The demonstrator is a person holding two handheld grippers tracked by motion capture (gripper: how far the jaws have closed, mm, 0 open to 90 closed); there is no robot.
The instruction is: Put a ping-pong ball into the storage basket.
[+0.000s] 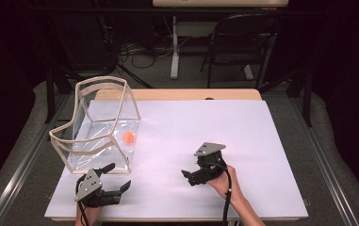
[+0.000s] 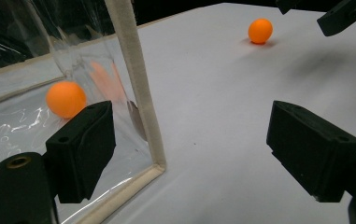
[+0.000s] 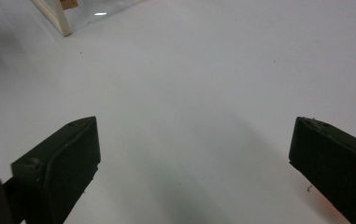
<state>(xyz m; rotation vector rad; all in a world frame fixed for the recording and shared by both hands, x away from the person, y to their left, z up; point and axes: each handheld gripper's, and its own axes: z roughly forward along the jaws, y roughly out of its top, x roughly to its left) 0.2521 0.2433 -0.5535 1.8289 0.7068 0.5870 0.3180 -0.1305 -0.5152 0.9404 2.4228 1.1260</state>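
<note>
The left gripper [image 1: 113, 180] is held wide beside the clear bag's [image 1: 102, 126] corner edge; the right gripper [image 1: 192, 175] is spread wide over bare white sheet [image 1: 243, 136]; one orange ball [image 2: 260, 31] is seen lying free; another ball [image 1: 128, 137] is seen inside the bag.

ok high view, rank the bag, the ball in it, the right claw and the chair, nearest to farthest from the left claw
From the left claw:
1. bag, just ahead of it, at the left
2. ball, inside the bag
3. right claw, across to the right
4. chair, behind the table

Dark room; 1 folding chair [image 1: 243, 40] (black) and cables [image 1: 137, 52] on grey floor [image 1: 191, 77].
</note>
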